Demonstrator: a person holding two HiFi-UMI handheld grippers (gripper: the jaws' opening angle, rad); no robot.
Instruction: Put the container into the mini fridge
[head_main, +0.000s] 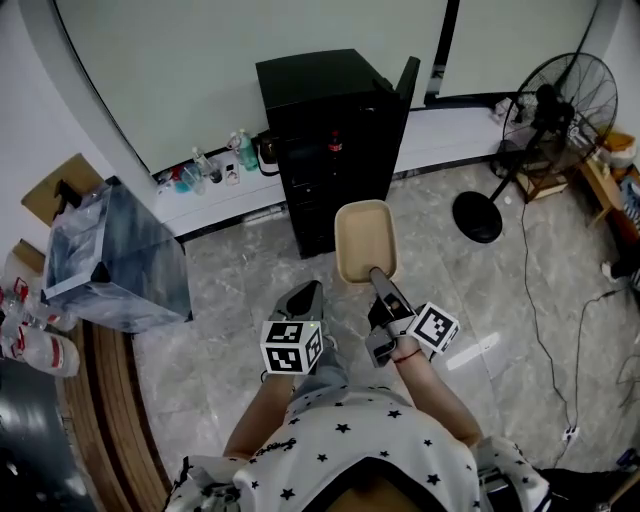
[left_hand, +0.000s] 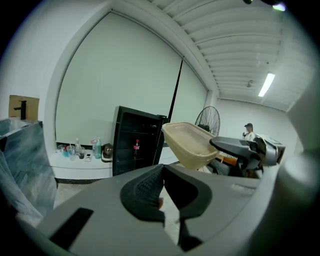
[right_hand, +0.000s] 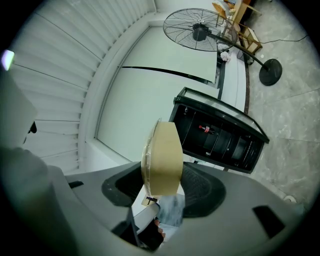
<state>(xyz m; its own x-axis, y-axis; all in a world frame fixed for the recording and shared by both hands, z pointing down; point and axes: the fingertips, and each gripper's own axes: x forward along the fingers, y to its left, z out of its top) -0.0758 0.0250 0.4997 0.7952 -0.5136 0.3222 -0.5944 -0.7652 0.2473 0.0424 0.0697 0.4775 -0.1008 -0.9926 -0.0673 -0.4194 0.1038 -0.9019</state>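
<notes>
The right gripper (right_hand: 161, 186) clamps its 2 jaws on the rim of the beige plastic container (head_main: 366, 240). It holds the container in the air above the floor, short of the black mini fridge (head_main: 325, 150), whose door stands open. The left gripper (left_hand: 162, 175) hangs just beside, jaws together at the tips, holding nothing.

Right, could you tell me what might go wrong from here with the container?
The right gripper holds the beige plastic container by one short end only, so it could tip or slip out. The open black mini fridge has tight shelves with a small dark bottle inside; the container might knock a shelf edge or that bottle.
</notes>
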